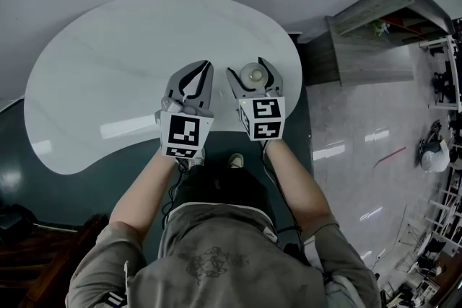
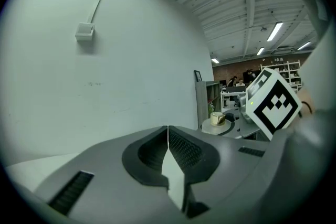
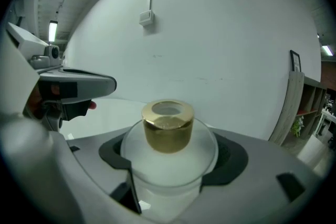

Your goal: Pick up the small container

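The small container (image 1: pixel 253 73) is a frosted white jar with a gold cap (image 3: pixel 168 126). It sits between the jaws of my right gripper (image 1: pixel 247 67), which is shut on its round body (image 3: pixel 169 176). In the head view it is over the near right part of the white table (image 1: pixel 108 68). Whether its base touches the table is hidden. My left gripper (image 1: pixel 208 65) is just to its left, shut with its jaws (image 2: pixel 168 128) meeting and nothing between them. The left gripper view shows the container (image 2: pixel 217 118) off to the right, beside the right gripper's marker cube (image 2: pixel 273 105).
The table's near edge runs just under both grippers, with dark floor below. A grey wooden cabinet (image 1: pixel 375 32) stands to the right of the table. A white wall with a small box (image 3: pixel 147 18) is straight ahead.
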